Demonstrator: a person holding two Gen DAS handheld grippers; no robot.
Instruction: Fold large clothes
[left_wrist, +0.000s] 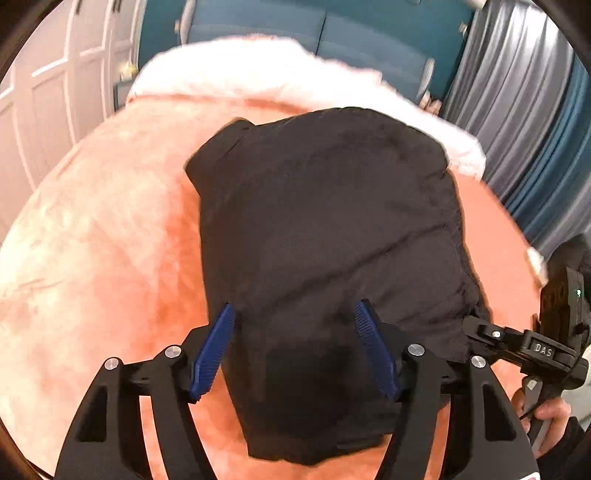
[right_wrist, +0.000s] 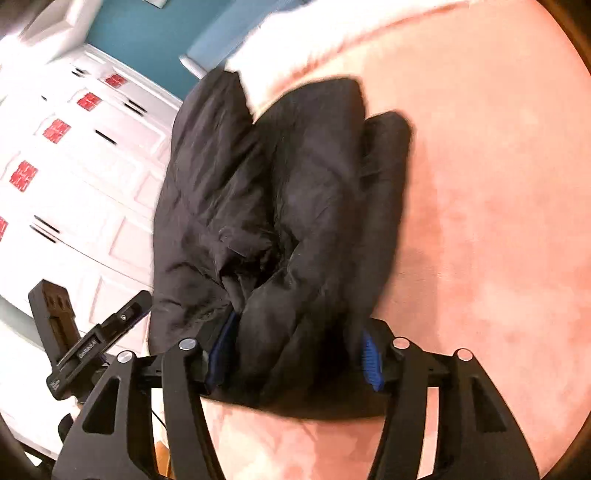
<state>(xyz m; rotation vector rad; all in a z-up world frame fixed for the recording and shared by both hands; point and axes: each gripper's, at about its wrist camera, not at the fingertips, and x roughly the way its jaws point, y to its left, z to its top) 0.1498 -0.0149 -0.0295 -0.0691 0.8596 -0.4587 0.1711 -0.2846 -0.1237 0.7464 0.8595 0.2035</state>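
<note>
A black padded jacket (left_wrist: 325, 229) lies folded into a thick bundle on a peach plush bedcover (left_wrist: 103, 266). My left gripper (left_wrist: 295, 350) hovers over its near end. The blue pads (left_wrist: 216, 347) stand wide apart, with the jacket below them and no fabric pinched, so it is open. In the right wrist view the same jacket (right_wrist: 280, 199) is bunched up, and a thick fold fills my right gripper (right_wrist: 295, 354). Both of its blue pads (right_wrist: 369, 356) press into that fold, so it is shut on it. The fabric partly hides the pads.
A white fluffy cover (left_wrist: 266, 74) lies at the far end of the bed. White wardrobe doors (right_wrist: 85, 177) stand on one side and grey-blue curtains (left_wrist: 524, 110) on the other. A teal headboard (left_wrist: 295, 26) is behind. A hand (left_wrist: 550, 413) holds the right tool's handle.
</note>
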